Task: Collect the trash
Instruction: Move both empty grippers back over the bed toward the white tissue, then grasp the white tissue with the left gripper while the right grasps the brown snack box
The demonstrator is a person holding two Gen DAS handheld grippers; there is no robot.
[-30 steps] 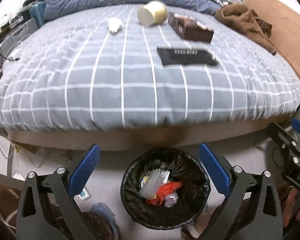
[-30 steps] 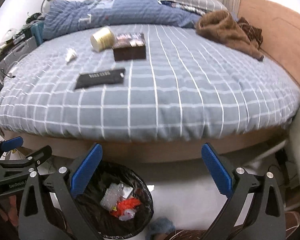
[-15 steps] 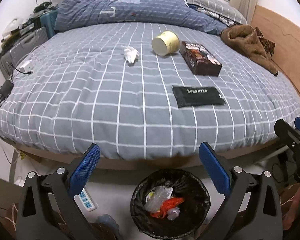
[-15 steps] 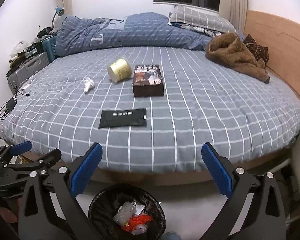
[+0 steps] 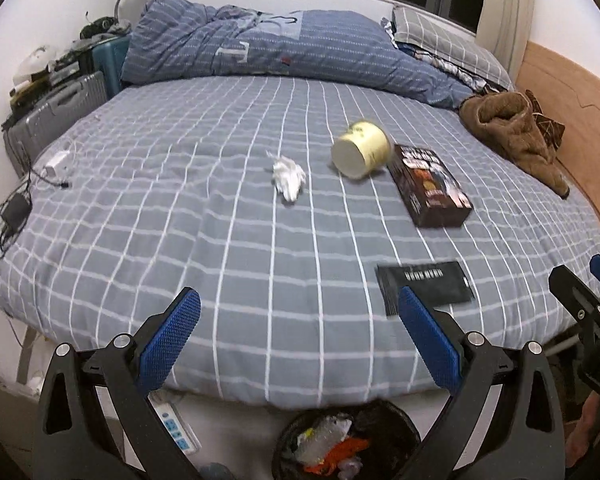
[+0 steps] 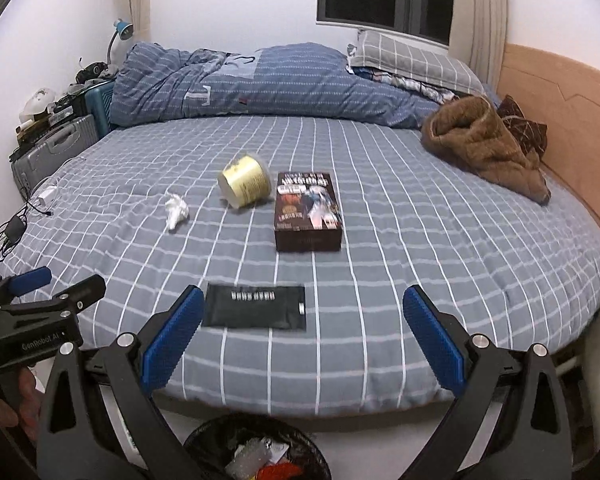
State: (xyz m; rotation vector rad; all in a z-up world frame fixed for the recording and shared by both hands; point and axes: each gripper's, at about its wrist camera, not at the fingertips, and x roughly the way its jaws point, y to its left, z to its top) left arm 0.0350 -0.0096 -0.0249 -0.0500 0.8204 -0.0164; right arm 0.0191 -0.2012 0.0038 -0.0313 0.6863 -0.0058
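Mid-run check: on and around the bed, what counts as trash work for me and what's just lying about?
Job items: crumpled tissue, tipped yellow cup, dark box, flat black pouch, trash bin, both open grippers, left and right.

Lying about: brown garment, duvet, pillow, suitcase, chargers.

Both tongs, left (image 5: 298, 336) and right (image 6: 304, 330), gape (empty).
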